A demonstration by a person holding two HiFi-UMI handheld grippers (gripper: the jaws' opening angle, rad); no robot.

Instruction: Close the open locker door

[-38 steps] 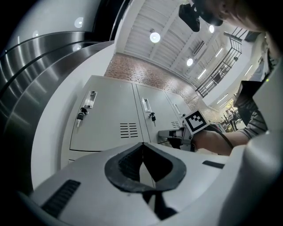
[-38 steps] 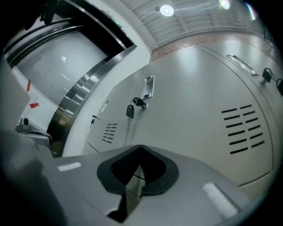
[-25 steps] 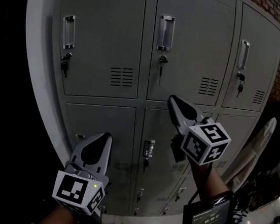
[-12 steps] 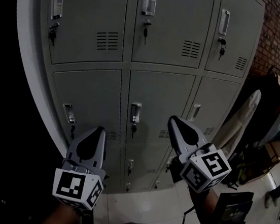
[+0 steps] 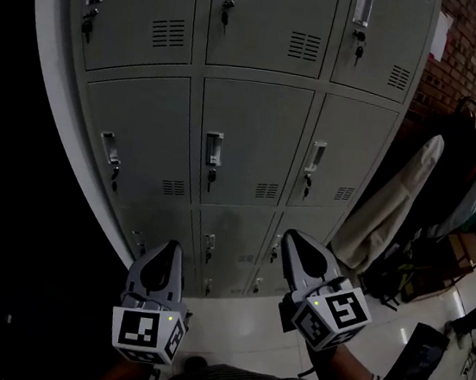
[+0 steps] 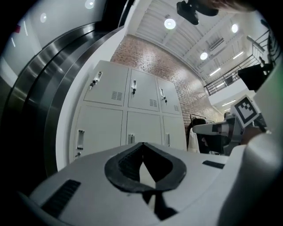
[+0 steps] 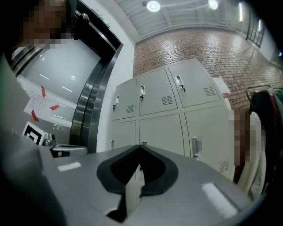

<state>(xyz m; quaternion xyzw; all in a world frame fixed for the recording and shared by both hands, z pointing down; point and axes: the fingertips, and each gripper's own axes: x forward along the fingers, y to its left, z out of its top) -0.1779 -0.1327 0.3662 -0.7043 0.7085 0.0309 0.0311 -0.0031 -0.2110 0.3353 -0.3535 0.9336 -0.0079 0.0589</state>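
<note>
Both grippers have dropped lower in the head view, and the grey sheet-metal locker bank [image 5: 253, 143] has slid up-frame.
Grey left gripper [image 5: 171, 245] with marker cube: jaws together, nothing between them. Grey right gripper [image 5: 289, 235]: same. Both hang over the pale tiled floor [image 5: 237, 332], apart from the lockers. Every locker door in view sits flush shut. A pale hanging garment [image 5: 392, 205] is just right of the bank.

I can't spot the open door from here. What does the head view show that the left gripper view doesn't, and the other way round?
Head view only: the floor and the lowest lockers just above it. Left gripper view only: the ceiling lights. Both: the locker bank, with every visible door looking shut, the hanging coats to its right, and the left claw, shut and empty.
</note>
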